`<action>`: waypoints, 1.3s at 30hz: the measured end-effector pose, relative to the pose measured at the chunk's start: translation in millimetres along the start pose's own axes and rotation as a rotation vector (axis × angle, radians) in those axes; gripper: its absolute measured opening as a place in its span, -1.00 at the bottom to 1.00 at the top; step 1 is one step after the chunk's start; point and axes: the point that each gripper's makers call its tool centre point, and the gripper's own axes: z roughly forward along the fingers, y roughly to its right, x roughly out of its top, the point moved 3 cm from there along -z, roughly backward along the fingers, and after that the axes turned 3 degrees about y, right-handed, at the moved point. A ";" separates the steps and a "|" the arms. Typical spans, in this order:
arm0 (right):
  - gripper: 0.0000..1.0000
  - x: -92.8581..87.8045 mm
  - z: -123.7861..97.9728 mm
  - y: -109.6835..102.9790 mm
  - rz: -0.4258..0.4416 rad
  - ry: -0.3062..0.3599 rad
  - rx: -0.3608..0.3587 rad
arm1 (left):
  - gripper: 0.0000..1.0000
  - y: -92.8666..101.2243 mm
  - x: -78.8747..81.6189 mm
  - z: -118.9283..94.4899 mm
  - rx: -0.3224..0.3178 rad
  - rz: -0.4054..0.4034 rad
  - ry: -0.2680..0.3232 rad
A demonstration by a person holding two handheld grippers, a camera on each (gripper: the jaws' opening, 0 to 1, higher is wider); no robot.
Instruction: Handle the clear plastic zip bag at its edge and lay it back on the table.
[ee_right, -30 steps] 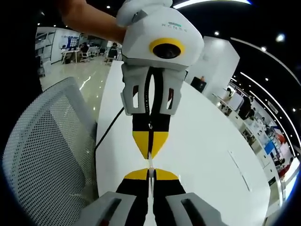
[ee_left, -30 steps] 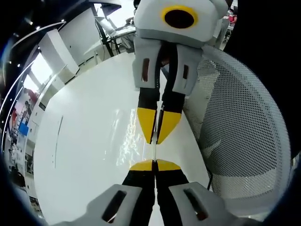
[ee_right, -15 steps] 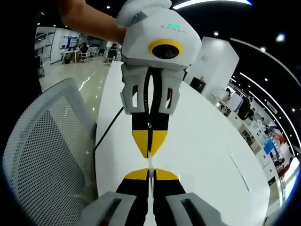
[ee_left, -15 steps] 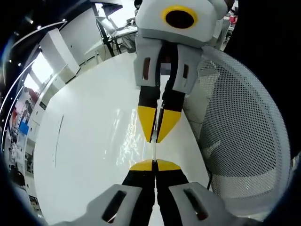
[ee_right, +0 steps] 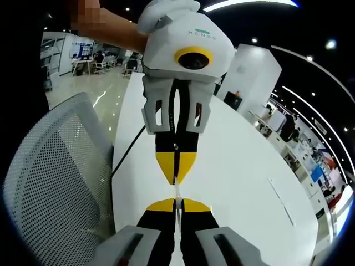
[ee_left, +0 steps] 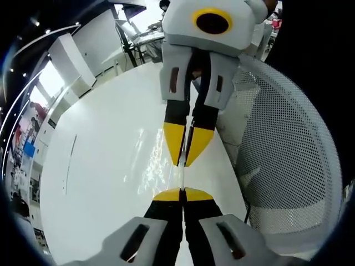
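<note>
Zip bag (ee_left: 181, 178): nearly invisible, just a thin clear strip edge-on between the facing jaw tips; its body cannot be made out.
Mesh chair (ee_left: 288, 166): cut off by the view's edge.
Table (ee_right: 238, 166): far end cut off.

Your table (ee_left: 100, 166) reads glossy white, smooth; beside it, chair back (ee_left: 288, 155) is matt perforated mesh; zip bag (ee_left: 181, 178) clear plastic.

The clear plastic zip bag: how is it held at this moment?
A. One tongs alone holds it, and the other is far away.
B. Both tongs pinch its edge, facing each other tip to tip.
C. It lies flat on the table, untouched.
B: in the left gripper view the left tongs and the right tongs are shut on the thin edge of the clear plastic zip bag stretched between them, above the white table.
</note>
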 end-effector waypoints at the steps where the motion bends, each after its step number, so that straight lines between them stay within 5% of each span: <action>1: -1.00 0.0 -0.1 0.1 0.000 0.001 0.000 | -1.00 0.1 -0.2 -0.3 0.001 -0.002 0.000; 39: -1.00 0.7 -0.9 -0.4 0.007 0.012 -0.001 | -1.00 2.0 -5.1 -8.9 0.032 -0.026 -0.009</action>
